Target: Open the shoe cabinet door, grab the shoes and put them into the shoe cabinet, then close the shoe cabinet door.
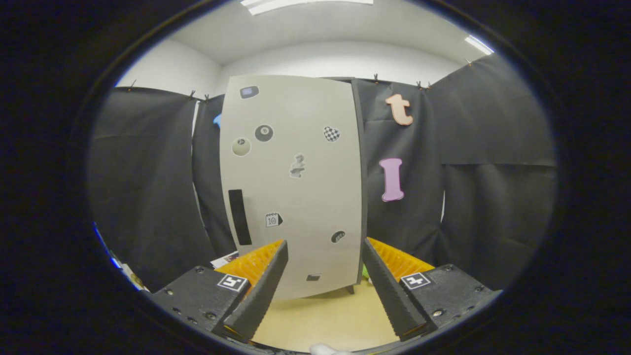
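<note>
The shoe cabinet stands upright beyond my fingers, a tall pale grey box on short legs with its door shut. Several stickers dot the door, and a dark vertical handle slot sits near its left edge. My gripper is open, its two fingers spread apart with nothing between them, pointing at the lower part of the door from some distance. A small white thing peeks in below the fingers, too little of it visible to tell what it is.
Black cloth walls close in the booth on the left, behind the cabinet and on the right. A light wooden floor stretches between my fingers and the cabinet's foot. A bit of green shows by the cabinet's right leg.
</note>
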Demonstrator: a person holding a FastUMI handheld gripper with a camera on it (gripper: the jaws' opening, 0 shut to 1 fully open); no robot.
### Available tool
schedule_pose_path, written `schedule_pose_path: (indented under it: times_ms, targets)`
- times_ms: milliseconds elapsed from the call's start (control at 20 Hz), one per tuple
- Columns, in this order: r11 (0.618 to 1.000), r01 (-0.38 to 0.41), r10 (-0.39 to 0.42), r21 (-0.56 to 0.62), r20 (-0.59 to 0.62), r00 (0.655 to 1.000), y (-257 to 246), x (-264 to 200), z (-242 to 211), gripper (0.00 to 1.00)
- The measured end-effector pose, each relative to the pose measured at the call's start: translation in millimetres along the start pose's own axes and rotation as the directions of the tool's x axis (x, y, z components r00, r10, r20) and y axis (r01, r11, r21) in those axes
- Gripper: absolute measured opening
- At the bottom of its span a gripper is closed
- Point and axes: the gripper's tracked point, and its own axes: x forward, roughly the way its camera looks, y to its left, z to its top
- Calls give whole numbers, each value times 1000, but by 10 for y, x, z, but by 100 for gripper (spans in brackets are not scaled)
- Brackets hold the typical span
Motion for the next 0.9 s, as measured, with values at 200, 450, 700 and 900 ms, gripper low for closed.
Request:
schedule_pose_path:
  times_ms: [200, 450, 700, 900]
  targets:
    - [999, 49, -49, 18, 2, 999, -149, -301, -36, 98]
    - [997, 76, -76, 22, -7, 997, -247, -542, -122, 98]
    - [996, 84, -84, 18, -12, 996, -279, -674, -166, 98]
    - [997, 74, -74, 13, -7, 997, -261, -738, -155, 98]
